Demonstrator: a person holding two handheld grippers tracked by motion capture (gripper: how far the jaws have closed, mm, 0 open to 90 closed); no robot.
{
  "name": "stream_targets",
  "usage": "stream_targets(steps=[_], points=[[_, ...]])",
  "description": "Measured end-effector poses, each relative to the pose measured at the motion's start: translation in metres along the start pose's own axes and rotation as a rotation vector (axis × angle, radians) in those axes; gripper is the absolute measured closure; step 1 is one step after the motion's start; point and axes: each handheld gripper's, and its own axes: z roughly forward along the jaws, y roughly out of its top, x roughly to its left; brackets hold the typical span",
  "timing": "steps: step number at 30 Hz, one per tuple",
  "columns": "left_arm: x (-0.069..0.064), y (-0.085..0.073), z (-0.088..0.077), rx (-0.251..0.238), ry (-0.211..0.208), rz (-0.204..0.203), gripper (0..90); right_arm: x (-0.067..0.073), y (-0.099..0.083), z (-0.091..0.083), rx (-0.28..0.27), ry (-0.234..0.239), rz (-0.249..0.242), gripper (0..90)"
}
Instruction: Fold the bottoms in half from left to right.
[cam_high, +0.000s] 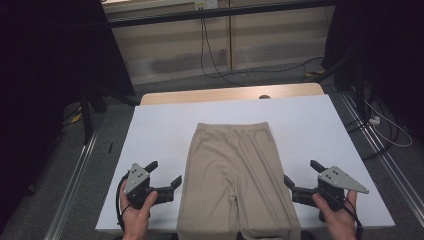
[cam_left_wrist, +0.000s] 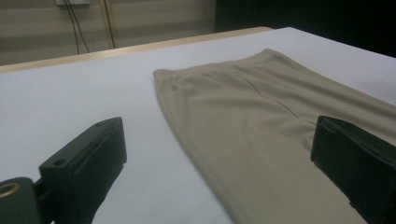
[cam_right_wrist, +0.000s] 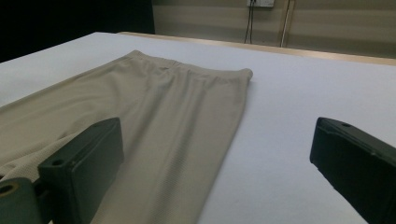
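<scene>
The trousers (cam_high: 235, 175) lie flat and face-up on the white worktop (cam_high: 310, 125), waistband at the far end and both legs running toward the person, their hems hanging over the near edge of the worktop. The cloth looks smooth, with no fold or crease turned over anywhere, so as a judgement the work on them has not begun: nothing is lifted, pinched or doubled back, and every fold is yet to be made.

The left hand-held gripper (cam_high: 165, 174) hovers just beside the trousers' left edge, about level with where the legs part, its jaws spread wide with nothing between them. In the left gripper view the trousers (cam_left_wrist: 261, 121) run past the inner jaw, which stands over the cloth, while the outer jaw stands over bare worktop (cam_left_wrist: 70, 102); no contact can be made out.

The right hand-held gripper (cam_high: 301, 176) mirrors it, just beside the trousers' right edge at the same level, jaws likewise wide and empty. In the right gripper view the trousers (cam_right_wrist: 154, 112) pass under the inner jaw and the outer jaw is over bare worktop (cam_right_wrist: 289, 107).

Both hand-held grippers point inward at the trousers, so the likely first step is a grasp on each side edge.
</scene>
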Motion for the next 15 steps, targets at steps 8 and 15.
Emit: stream_targets(steps=[8, 15], points=[[-0.001, 0.001, 0.006, 0.020, -0.002, 0.003, 3.6, 0.005, -0.001, 0.003, 0.042, 0.012, -0.010, 2.4], [0.000, 0.001, 0.009, 0.056, -0.013, -0.011, 4.2, 0.021, -0.002, 0.009, 0.083, 0.056, -0.018, 2.6]])
